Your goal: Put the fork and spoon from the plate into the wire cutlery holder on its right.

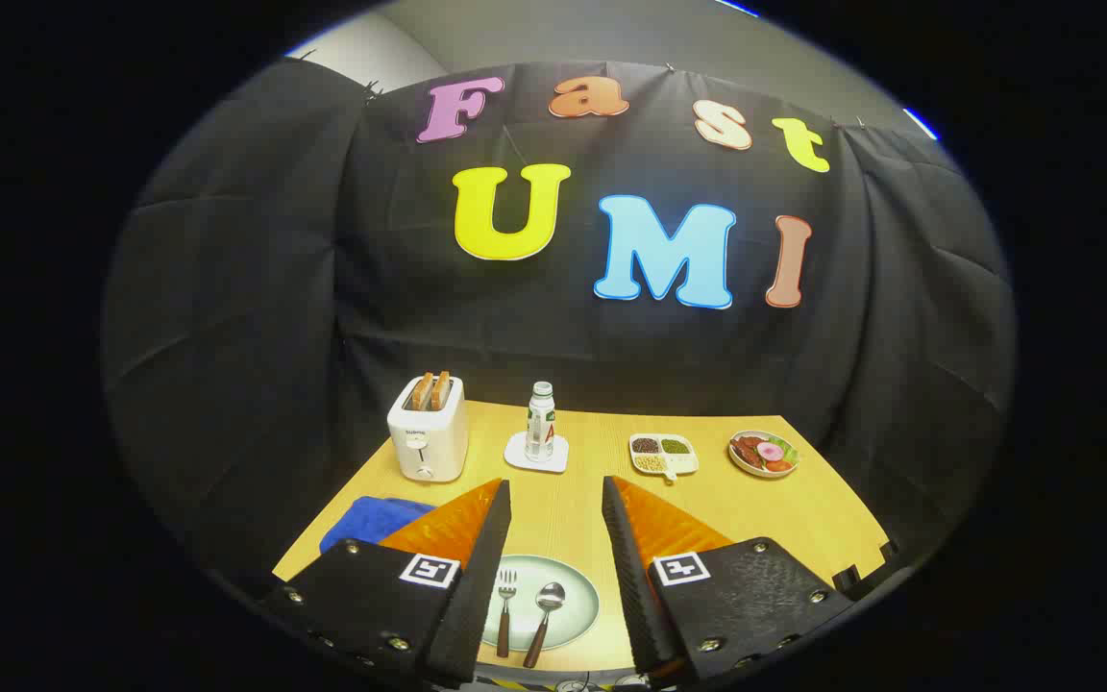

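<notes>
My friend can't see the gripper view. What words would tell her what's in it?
An open gripper hangs above a plate holding a fork and spoon, seen between its fingers. Beyond on the wooden table stand a toaster, a bottle and two food dishes; a blue cloth lies beside the plate.

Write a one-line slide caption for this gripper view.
Open gripper hovers with fingers apart over a pale round plate holding a wooden-handled fork and spoon.

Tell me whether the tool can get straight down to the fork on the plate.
Probably yes. The tool is open, and the fork lies on the plate between its fingers beside the spoon, with nothing over it.
</notes>
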### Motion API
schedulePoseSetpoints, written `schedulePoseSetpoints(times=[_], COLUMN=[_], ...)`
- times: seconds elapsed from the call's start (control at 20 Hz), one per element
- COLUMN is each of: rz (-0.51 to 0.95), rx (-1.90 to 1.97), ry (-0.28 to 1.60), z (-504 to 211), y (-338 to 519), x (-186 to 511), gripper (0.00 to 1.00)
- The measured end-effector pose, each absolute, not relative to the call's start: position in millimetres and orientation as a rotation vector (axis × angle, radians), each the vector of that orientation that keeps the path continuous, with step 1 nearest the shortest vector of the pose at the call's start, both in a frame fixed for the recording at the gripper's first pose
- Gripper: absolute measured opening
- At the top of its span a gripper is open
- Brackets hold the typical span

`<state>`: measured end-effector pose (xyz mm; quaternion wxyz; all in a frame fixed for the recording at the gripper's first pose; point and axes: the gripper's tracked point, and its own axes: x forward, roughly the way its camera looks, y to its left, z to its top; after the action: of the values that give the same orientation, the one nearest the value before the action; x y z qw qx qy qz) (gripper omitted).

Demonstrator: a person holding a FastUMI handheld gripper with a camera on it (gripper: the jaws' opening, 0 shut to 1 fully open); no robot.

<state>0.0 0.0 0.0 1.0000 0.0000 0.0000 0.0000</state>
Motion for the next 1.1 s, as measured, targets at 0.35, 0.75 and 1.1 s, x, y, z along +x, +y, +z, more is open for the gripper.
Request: schedulePoseSetpoints(times=[0.35, 0.75, 1.1], rz=[-0.006, -0.003, -0.036], rx=[0.028, 0.065, 0.07], ry=[0.044, 0.098, 0.27], z=[-16, -35, -110], y=[0, 6, 4], x=[6, 22, 41], gripper=[0.59, 0.59, 0.59])
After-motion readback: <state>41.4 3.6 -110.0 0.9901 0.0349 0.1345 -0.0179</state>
